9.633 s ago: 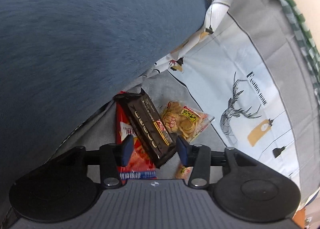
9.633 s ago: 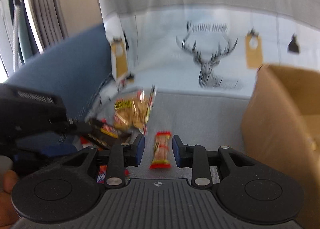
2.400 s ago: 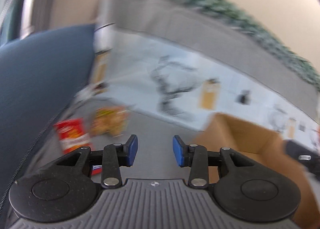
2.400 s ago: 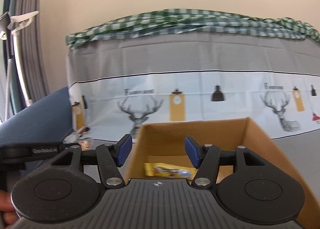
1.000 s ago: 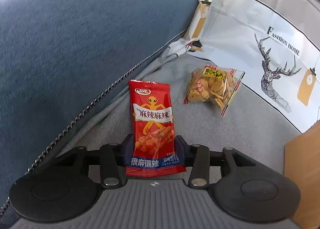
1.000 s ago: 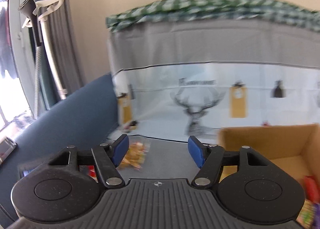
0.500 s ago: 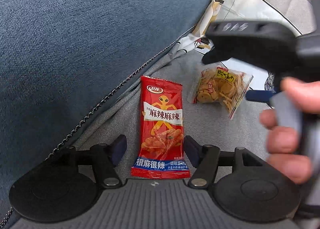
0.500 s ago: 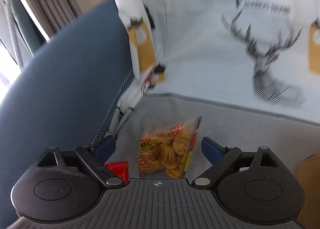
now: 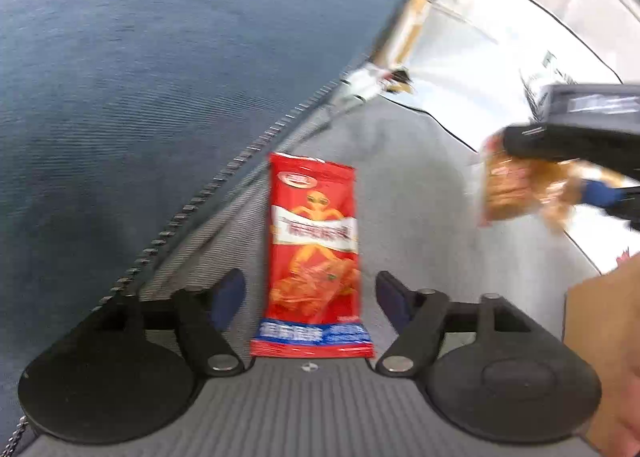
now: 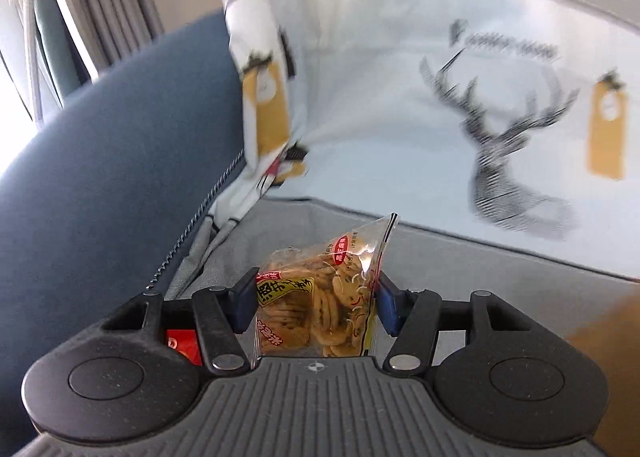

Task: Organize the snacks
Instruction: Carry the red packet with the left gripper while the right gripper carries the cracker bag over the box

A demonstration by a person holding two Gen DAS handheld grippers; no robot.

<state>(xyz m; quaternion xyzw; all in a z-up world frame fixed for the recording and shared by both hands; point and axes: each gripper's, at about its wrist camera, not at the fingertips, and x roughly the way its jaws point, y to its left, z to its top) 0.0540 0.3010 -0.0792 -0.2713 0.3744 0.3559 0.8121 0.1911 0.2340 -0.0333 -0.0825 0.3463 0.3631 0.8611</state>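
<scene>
— Since the red snack packet (image 9: 314, 257) lies flat on the grey sofa seat (image 9: 420, 217), long axis running straight away between the spreading jaws of the left gripper (image 9: 310, 297), which hand is nearer?
— The left; its pads don't touch it. The right gripper (image 10: 316, 305) is closing on the clear biscuit bag (image 10: 320, 297).
— Any writing?
— Chinese characters, blurred; unreadable.

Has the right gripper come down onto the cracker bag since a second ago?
Yes. The right gripper has dropped from facing the deer-print cover to the grey seat, its jaws closing around the cracker bag.
</scene>
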